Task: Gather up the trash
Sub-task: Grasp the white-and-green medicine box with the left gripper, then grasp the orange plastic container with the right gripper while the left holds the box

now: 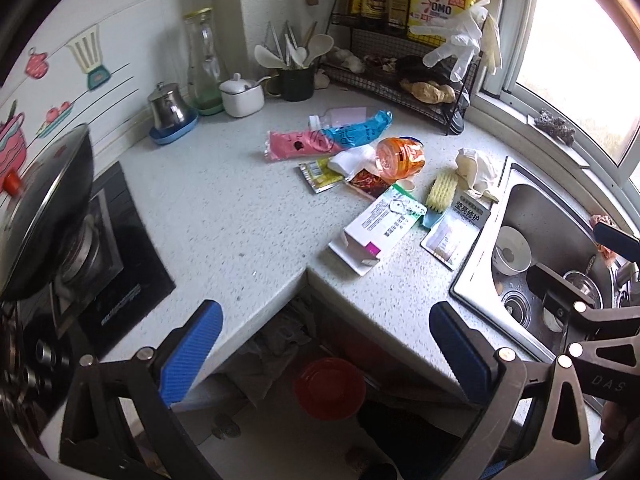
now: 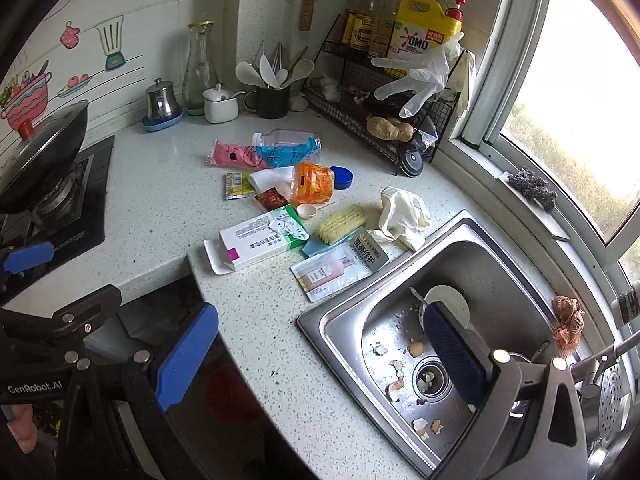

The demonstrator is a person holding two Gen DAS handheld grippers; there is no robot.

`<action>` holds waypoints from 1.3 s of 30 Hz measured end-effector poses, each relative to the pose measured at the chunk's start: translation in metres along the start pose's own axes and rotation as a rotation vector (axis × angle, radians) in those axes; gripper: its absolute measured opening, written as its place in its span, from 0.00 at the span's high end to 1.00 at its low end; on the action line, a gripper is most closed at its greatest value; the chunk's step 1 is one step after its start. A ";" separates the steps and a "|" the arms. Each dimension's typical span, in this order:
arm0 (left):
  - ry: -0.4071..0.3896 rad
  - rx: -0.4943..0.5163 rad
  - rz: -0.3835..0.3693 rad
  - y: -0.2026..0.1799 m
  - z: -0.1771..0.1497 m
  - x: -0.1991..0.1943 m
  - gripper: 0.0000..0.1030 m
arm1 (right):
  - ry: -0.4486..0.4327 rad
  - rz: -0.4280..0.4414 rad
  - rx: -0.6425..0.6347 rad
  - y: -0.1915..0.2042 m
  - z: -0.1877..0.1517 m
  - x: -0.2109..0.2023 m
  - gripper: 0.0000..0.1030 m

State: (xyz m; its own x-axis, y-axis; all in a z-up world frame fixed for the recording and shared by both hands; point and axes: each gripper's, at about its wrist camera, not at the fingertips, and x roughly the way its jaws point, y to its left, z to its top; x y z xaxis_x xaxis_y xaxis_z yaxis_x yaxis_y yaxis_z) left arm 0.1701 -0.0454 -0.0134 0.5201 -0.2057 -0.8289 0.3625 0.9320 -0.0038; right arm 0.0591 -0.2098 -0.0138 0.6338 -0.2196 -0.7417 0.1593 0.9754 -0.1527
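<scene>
Two views. Left wrist: we hold left gripper (image 1: 326,354) wide open, empty, bottom of frame; trash pile centre frame on counter (image 1: 224,216) – pink-blue bag (image 1: 320,140), white box (image 1: 376,228). Right wrist: right gripper (image 2: 320,354) spread open, empty; same pile upper centre, eggshells (image 2: 400,376) in sink (image 2: 352,320) lower right.

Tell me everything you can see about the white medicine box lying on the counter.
The medicine box is a flat rectangular carton, apparently cardboard, mostly white with a green band at its far end, a magenta patch near its open near end and dark print. It lies flat on the speckled countertop, end flap folded out toward the counter's inner corner. A blister strip rests on top. Its far end meets the scrub brush with the blue base. Neither gripper touches it.
</scene>
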 end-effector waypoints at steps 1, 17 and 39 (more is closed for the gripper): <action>0.009 0.021 -0.018 -0.002 0.010 0.011 0.00 | 0.013 -0.006 0.009 -0.003 0.005 0.009 0.00; 0.272 0.321 -0.168 -0.049 0.079 0.179 0.00 | 0.247 -0.057 0.126 -0.057 0.031 0.142 0.00; 0.159 0.170 -0.101 -0.004 0.101 0.159 0.37 | 0.205 0.001 0.128 -0.035 0.070 0.134 0.00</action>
State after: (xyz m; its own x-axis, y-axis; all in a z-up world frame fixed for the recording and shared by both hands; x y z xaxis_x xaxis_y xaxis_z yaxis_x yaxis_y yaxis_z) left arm 0.3300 -0.1117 -0.0884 0.3512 -0.2331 -0.9068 0.5384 0.8427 -0.0082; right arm 0.1915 -0.2752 -0.0623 0.4689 -0.1967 -0.8611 0.2617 0.9620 -0.0773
